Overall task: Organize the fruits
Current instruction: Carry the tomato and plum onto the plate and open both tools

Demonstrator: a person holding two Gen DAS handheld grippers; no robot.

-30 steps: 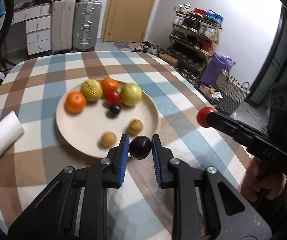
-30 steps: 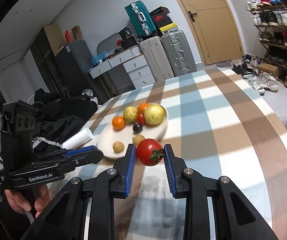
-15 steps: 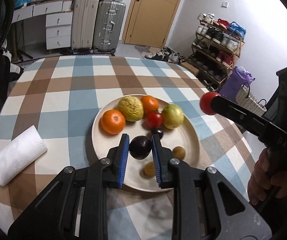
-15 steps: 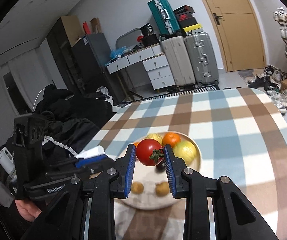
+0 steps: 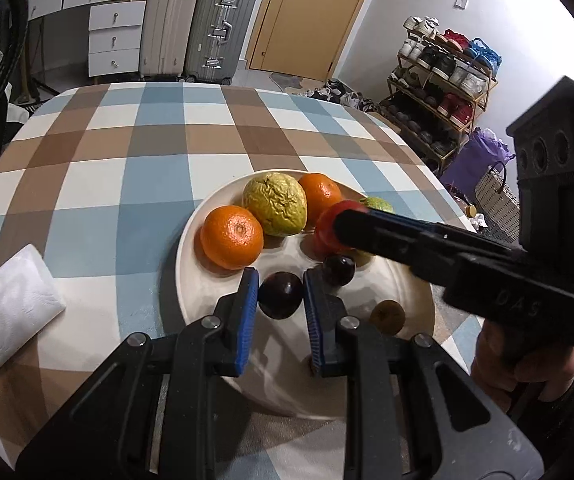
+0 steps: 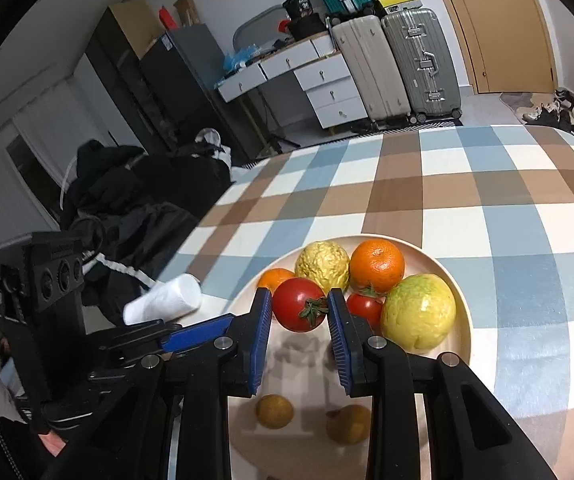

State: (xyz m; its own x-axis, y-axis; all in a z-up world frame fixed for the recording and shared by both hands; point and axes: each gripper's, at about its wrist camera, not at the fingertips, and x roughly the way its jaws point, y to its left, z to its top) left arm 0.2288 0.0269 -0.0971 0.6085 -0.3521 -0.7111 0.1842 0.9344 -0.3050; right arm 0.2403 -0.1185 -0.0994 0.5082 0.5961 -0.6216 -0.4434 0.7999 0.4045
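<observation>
My left gripper [image 5: 277, 294] is shut on a dark purple plum [image 5: 279, 295] and holds it over the cream plate [image 5: 185, 252]. My right gripper [image 6: 299, 318] is shut on a red tomato [image 6: 299, 309] above the same plate [image 6: 461, 292]; it shows in the left wrist view [image 5: 329, 228] too. On the plate lie two oranges [image 5: 232, 237] [image 6: 377, 266], a wrinkled yellow fruit [image 5: 275, 209], a yellow-green fruit [image 6: 419, 311], a small tomato [image 6: 365, 308], a second plum [image 5: 339, 270] and small brown fruits [image 6: 275, 411] [image 6: 349, 424].
The plate stands on a round table with a checked cloth [image 5: 127, 168]. A white paper roll [image 5: 5, 312] lies left of the plate. Suitcases [image 5: 221, 24], drawers and a shoe rack [image 5: 443, 76] stand beyond the table.
Both grippers have moved in over the plate with their fruits and come lower. The right gripper now reaches across in front of the fruits at the back of the plate.
</observation>
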